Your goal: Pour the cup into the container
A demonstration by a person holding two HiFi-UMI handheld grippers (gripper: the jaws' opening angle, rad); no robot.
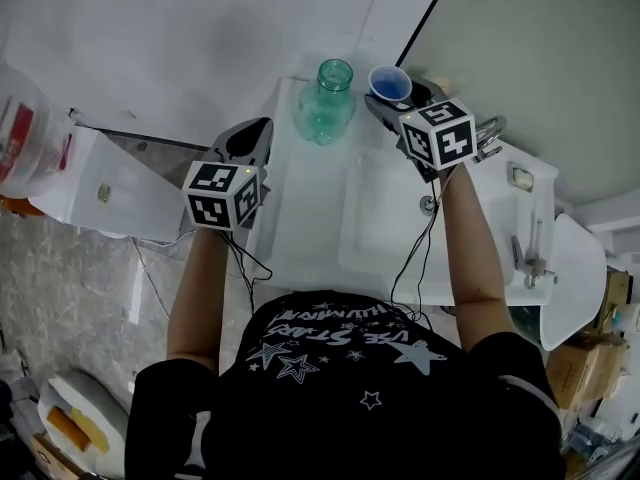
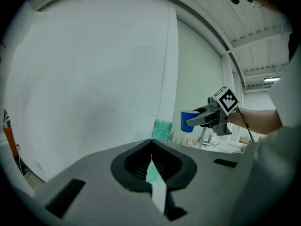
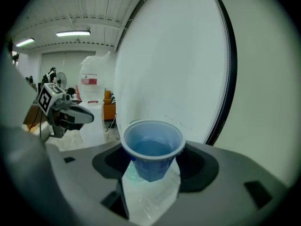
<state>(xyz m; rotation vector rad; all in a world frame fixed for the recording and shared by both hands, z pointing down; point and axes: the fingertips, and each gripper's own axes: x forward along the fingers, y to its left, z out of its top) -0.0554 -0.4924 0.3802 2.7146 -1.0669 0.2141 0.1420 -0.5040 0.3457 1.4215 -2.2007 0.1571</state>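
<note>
Lab-like workroom: a white table point(image 1: 310, 238) against white partition panels point(image 1: 200, 38), cardboard boxes point(image 1: 575, 373) floored at right, strip lights point(image 3: 73, 33) overhead.

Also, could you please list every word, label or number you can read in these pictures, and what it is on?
Black T-shirt: white lettering among stars, upside down, not legible enough to quote.
Red label on the large white container: too blurred to read.
Black-and-white marker cubes: square patterns only, no words.
No print seen on the blue plastic cup or the green see-through bottle.
</note>
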